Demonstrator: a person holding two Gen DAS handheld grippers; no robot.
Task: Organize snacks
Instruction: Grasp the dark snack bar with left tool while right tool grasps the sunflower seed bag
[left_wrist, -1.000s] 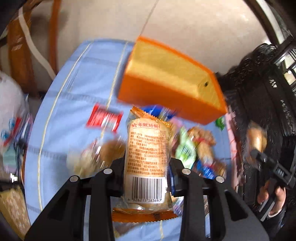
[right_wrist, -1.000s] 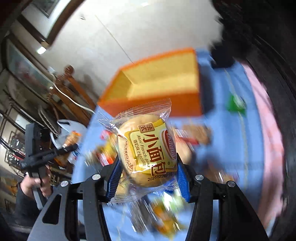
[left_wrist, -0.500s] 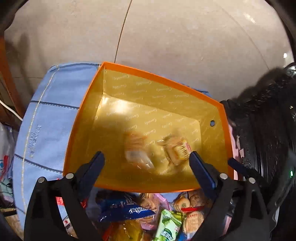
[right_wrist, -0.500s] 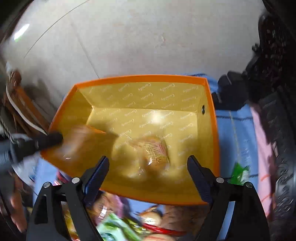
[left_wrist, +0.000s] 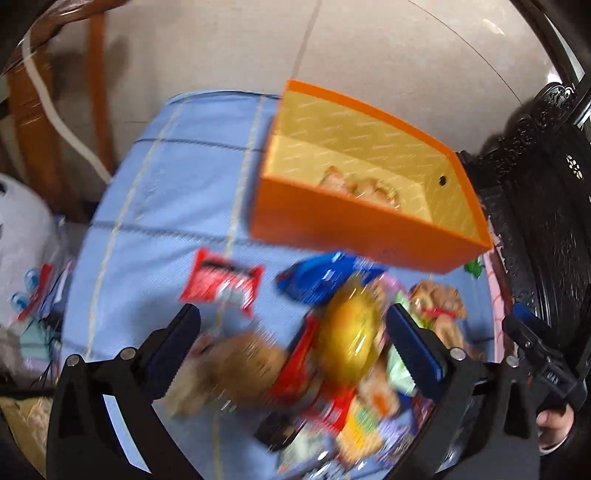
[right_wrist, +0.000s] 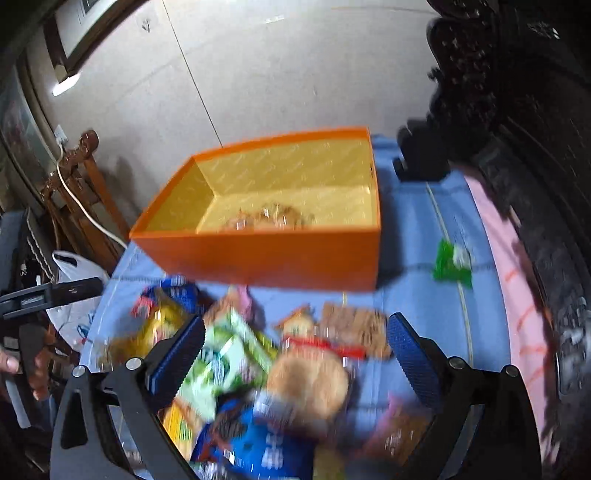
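Left gripper and right gripper: jaws just opened wide, empty, above the snack pile; two packets lie in the orange cardboard box.

Both grippers tilt steeply downward with nothing clamped. The left gripper has just been opening and its jaws stand wide apart; the right gripper likewise, jaws spread wide and empty

Beige tiled floor, wooden chair, dark carved furniture.
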